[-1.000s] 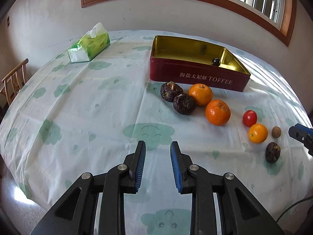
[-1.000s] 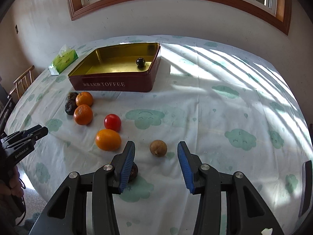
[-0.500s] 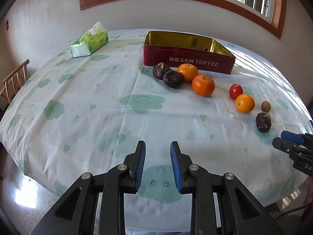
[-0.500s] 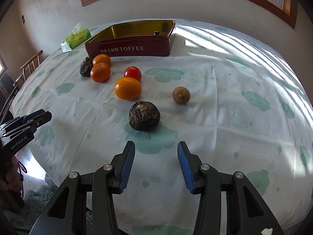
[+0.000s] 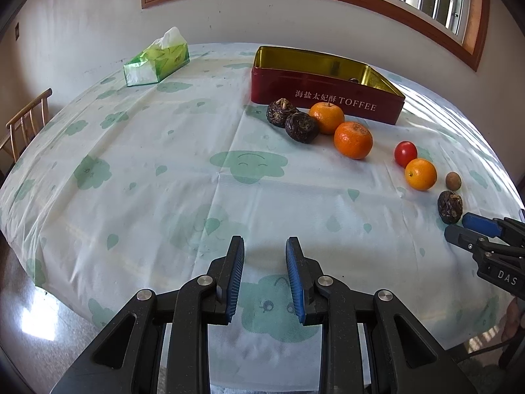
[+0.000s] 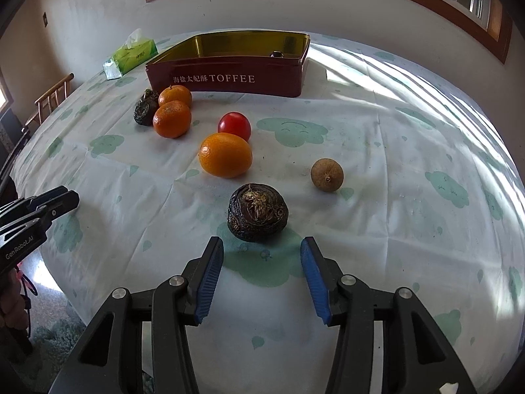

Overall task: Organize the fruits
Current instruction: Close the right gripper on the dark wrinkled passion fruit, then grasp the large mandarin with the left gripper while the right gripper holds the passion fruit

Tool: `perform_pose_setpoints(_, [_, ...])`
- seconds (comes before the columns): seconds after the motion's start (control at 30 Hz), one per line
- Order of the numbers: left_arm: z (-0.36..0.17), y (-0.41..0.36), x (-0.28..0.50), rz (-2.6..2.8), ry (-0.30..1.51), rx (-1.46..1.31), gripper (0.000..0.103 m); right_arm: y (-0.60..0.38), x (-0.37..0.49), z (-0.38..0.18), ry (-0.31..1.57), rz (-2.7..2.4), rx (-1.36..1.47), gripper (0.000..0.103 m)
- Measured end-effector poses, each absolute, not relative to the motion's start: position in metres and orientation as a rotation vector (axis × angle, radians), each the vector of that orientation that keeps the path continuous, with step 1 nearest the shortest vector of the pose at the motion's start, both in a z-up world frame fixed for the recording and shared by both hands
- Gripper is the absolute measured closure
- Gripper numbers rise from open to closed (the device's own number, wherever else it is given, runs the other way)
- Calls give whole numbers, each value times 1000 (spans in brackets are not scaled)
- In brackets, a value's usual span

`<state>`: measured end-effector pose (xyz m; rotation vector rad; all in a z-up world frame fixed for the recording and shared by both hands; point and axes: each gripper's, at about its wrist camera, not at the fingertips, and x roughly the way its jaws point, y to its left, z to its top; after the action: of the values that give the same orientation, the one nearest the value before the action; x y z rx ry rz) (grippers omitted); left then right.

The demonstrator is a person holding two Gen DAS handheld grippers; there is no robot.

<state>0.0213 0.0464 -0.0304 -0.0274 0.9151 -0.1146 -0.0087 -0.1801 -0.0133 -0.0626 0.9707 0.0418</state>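
The fingers (image 6: 211,275) of the right gripper (image 6: 262,275) are spread wide and nothing is held between them; they are poised just short of the dark wrinkled fruit (image 6: 258,211), which lies on the desk (image 6: 410,151) directly ahead of the gap, not yet touched. The fingers (image 5: 234,275) of the left gripper (image 5: 265,275) are parted more narrowly, are likewise empty, and are held over bare cloth near the desk's front edge, well apart from every fruit.

The red toffee tin (image 6: 229,77) stands at the far side of the desk, with one small dark item (image 6: 276,54) already seen inside it. Outside it are two oranges (image 6: 172,120) and two more dark fruits (image 6: 144,111) just in front of the tin, a red tomato (image 6: 234,124) touching or nearly touching a larger orange (image 6: 225,154), and a small brown fruit (image 6: 327,175) off to the right.

The likeliest fault is judged to be a roll: the dark fruit is rounded, so it could be nudged forward toward the larger orange if one finger meets it first. A squeeze set too high on its domed top could let it slip out. Its shrivelled skin suggests softness, so hard closure could crush it.
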Motion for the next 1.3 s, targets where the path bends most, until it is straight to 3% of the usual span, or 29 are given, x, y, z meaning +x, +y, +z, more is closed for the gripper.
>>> perform_pose_setpoints(0.23, [-33,39,28,-122,912,-2,75,-173,5,-15,954,45,-83,53])
perform_pose_setpoints(0.3, [-33,36,31,-130,911,2,74,-172,7,-15,949,45,-90,55])
perform_pose_setpoints(0.37, [-33,33,34,-140,913,7,74,-172,8,-15,942,43,-89,65])
perform_pose_setpoints(0.47, [-33,27,39,-153,913,10,74,-174,9,-14,934,45,-88,67])
perform_pose_setpoints(1.3, [-32,-34,92,-267,938,-3,74,-198,39,-13,913,12,-68,67])
